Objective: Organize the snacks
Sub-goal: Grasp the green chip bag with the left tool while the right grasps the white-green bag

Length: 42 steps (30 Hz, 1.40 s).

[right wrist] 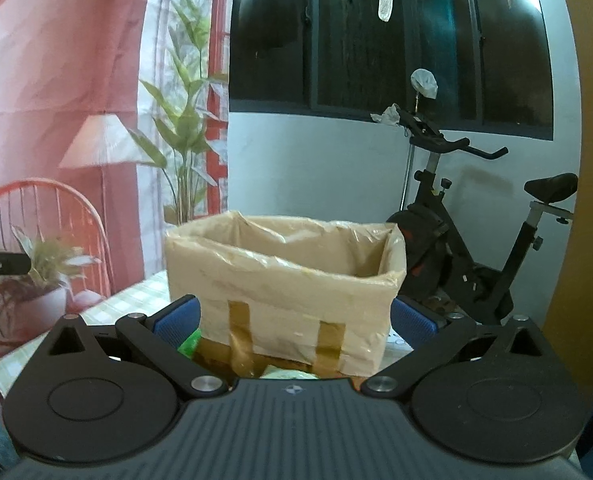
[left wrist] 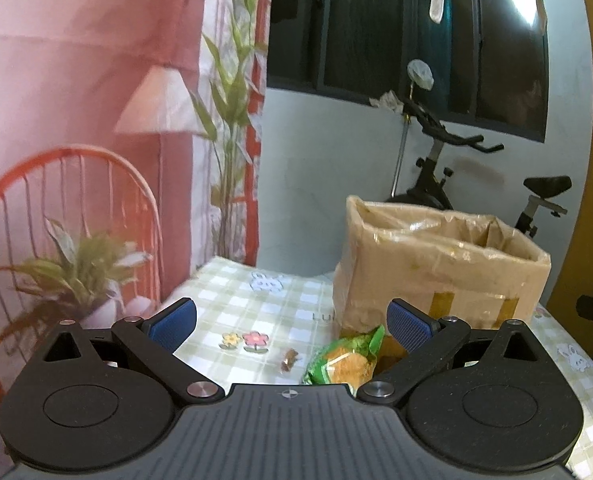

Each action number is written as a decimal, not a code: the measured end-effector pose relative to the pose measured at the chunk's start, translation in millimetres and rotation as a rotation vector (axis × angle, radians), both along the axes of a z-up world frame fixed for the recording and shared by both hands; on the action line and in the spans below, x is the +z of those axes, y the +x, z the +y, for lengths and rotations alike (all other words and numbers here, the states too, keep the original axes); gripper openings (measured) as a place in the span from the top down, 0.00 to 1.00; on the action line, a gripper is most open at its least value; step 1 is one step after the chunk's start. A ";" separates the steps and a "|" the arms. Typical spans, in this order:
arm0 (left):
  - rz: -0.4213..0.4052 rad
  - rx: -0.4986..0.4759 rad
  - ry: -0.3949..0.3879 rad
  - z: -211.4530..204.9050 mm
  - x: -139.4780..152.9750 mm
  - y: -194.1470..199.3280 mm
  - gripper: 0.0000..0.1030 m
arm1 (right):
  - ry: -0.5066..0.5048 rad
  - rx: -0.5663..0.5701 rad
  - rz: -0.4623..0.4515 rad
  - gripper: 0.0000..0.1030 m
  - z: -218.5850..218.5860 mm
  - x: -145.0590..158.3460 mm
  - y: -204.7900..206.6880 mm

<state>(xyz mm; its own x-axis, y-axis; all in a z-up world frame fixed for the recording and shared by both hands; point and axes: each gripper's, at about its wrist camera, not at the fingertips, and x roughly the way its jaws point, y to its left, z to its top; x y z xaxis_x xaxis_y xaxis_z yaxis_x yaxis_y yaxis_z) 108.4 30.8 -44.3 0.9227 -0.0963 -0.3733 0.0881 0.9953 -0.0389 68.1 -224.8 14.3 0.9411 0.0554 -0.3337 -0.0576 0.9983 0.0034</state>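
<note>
In the left wrist view, the left gripper (left wrist: 292, 322) has its jaws spread wide, gripping nothing. The green snack packet (left wrist: 346, 358) lies low and right of centre between them, nearer the right-hand blue pad, on the checked tablecloth (left wrist: 232, 304), against the cardboard box (left wrist: 436, 264). The right gripper (right wrist: 294, 320) is likewise spread, its jaws flanking the box (right wrist: 288, 276); a green packet edge (right wrist: 190, 342) peeks beside the left-hand pad.

The green snack bag (left wrist: 344, 360) is partly hidden behind the left claw's (left wrist: 292, 322) body.
</note>
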 end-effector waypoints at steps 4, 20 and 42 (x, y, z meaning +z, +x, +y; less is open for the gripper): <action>0.042 -0.023 0.002 -0.1 -20.1 13.3 0.01 | -0.008 0.015 0.031 0.00 -0.5 -24.8 7.7; 0.136 -0.072 -0.013 -8.8 -61.9 41.4 0.06 | -0.337 0.114 0.230 0.00 24.2 -110.0 42.6; 0.212 -0.210 0.116 -43.4 -112.8 90.6 0.05 | -0.262 0.153 0.242 0.21 12.2 -120.0 68.9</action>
